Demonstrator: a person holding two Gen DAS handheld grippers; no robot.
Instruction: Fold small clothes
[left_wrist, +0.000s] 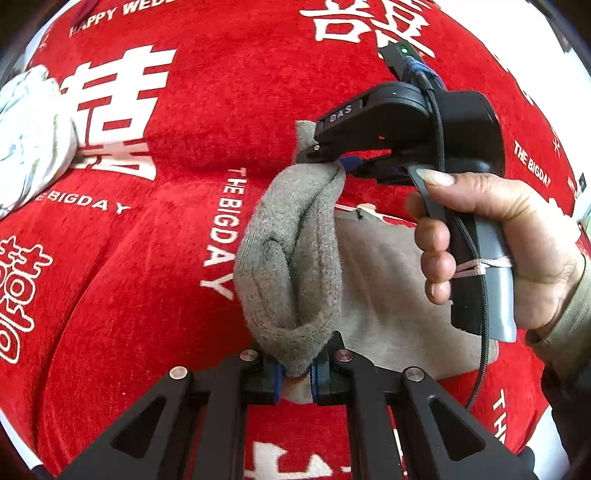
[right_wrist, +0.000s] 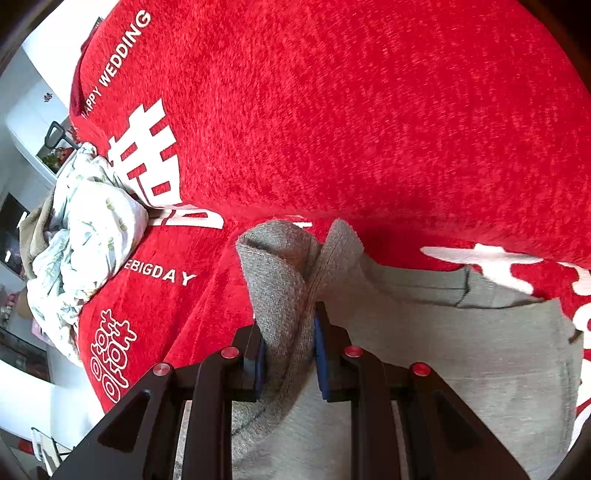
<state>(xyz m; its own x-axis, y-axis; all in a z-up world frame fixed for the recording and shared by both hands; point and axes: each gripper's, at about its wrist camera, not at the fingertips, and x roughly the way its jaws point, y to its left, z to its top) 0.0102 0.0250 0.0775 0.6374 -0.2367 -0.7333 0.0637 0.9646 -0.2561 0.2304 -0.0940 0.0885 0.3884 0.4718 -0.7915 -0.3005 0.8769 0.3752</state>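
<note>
A grey garment (left_wrist: 384, 280) lies on the red blanket (left_wrist: 155, 280), with its fuzzy edge (left_wrist: 295, 258) lifted off the bed between both grippers. My left gripper (left_wrist: 297, 373) is shut on the near end of that bunched edge. The right gripper (left_wrist: 341, 162), held by a person's hand (left_wrist: 491, 236), is shut on the far end. In the right wrist view the right gripper (right_wrist: 290, 356) pinches a thick fold of the grey garment (right_wrist: 443, 350), whose flat part spreads to the right.
A crumpled white cloth with a green leaf print (right_wrist: 88, 229) lies at the blanket's left edge (left_wrist: 26, 140). White lettering covers the red blanket (right_wrist: 369, 110). Beyond the bed's left side stand room furniture and a white wall (right_wrist: 26, 122).
</note>
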